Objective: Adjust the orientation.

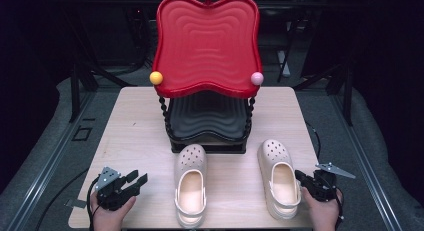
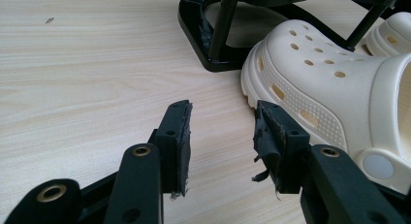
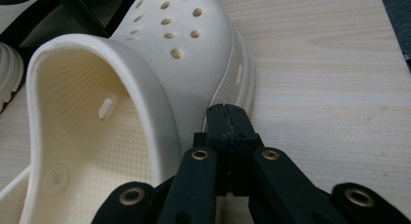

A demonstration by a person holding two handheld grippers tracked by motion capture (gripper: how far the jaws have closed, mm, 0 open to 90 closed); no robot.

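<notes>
Right gripper [image 3: 227,112], jaws pressed together, nudges the right clog [image 1: 278,178] near the tabletop's [image 1: 140,121] front right corner; a closed push could skid it off. Left gripper [image 2: 223,132], jaws spread, waits beside the left clog [image 1: 191,183].

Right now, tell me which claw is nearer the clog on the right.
Right. The right claw sits shut against that clog's outer side, while the left claw stands open beyond the other clog.

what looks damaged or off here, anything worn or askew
The rubber pads on the left gripper are worn: the right-hand pad in the left gripper view has frayed, peeling edges with a loose shred hanging. The two cream clogs stand upright and look intact.
</notes>
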